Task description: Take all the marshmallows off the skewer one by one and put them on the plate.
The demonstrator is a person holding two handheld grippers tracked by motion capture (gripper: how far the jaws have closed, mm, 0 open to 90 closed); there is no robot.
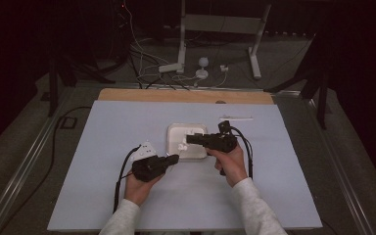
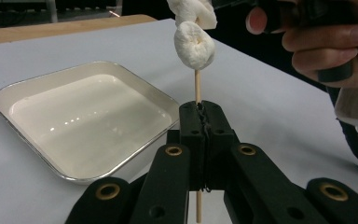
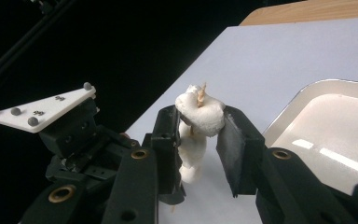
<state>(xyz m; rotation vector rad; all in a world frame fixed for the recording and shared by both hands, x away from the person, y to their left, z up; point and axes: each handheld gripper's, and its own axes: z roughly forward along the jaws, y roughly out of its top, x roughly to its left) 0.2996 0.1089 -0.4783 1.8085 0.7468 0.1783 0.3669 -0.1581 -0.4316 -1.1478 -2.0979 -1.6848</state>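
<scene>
The high view is looking forward and down over the whole tabletop (image 1: pixel 127 205). Each gripper view is peering close along its own jaws, and both are sharing the white tray (image 2: pixel 23 93) at the tabletop's middle.

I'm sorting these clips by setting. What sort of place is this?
Probably a lab or recording studio, not a kitchen: a table under a plain sheet, loose cables on the floor, a metal stand and dark surroundings.

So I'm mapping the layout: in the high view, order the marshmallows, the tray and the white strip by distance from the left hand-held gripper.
1. Marshmallows, just right of the left hand-held gripper.
2. Tray, behind it.
3. White strip, far right.
</scene>
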